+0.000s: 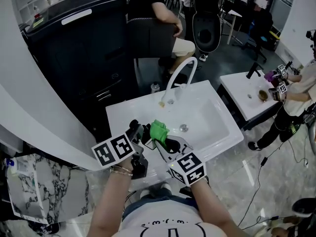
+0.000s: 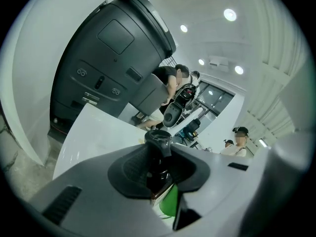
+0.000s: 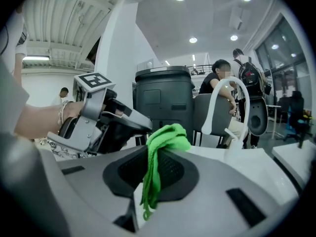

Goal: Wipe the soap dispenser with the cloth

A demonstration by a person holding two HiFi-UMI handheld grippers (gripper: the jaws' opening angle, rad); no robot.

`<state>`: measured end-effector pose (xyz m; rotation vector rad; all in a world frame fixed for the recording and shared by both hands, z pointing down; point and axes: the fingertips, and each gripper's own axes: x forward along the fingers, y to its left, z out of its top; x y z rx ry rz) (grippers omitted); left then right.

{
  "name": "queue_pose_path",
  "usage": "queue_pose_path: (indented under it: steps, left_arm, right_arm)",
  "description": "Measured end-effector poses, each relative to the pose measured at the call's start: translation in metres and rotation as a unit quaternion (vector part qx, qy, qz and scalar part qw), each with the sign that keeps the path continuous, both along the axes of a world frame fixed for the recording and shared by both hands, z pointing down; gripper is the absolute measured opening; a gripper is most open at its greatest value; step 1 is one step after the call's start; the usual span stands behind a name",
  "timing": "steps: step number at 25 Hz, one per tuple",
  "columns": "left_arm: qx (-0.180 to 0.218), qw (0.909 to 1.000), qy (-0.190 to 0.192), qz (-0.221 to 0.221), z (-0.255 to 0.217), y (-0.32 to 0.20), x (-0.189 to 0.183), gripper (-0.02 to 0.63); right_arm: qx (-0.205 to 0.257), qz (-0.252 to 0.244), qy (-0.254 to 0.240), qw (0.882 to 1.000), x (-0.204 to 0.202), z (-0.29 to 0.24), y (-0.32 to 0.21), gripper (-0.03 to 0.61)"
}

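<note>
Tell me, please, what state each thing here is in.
soap dispenser: clamped between the left tongs
green cloth: bunched, hanging from the right tongs
left tongs: shut on the soap dispenser
right tongs: shut on the green cloth
faucet: no water running

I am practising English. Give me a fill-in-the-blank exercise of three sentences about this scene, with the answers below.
1. The left gripper is shut on the soap ___.
2. The cloth in the right gripper is ___.
3. The faucet and the sink are both ___.

Missing words: dispenser; green; white.
</note>
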<state>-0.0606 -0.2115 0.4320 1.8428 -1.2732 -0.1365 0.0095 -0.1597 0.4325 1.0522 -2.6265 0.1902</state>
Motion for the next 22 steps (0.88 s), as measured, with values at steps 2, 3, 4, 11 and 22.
queue_pose_path:
  steps: [2,3,4,11,22]
  left_arm:
    - [0.0,0.9999,0.011,-0.007,-0.001,-0.001,-0.002,0.094]
    - [-0.001,0.9998,0.015,-0.012,-0.002,-0.001,-0.004,0.094]
    - [-0.001,0.9996,0.02,-0.018,-0.002,-0.001,-0.006,0.094]
    - [-0.008,0.9966,0.063,-0.053,-0.001,-0.002,-0.02,0.095]
    - [-0.013,0.9958,0.061,-0.067,-0.003,-0.002,-0.021,0.095]
  right_arm:
    - [-0.011,0.013,0.0,1.0,0.009,0.005,-0.003,0.046]
    - [-0.017,0.02,0.001,1.0,0.014,0.008,-0.005,0.046]
    - [-0.024,0.028,0.004,0.999,0.018,0.012,-0.007,0.046]
    - [-0.027,0.051,0.009,0.998,0.035,0.02,-0.012,0.046]
    - [0.048,-0.027,-0.084,0.995,0.002,-0.045,0.015,0.046]
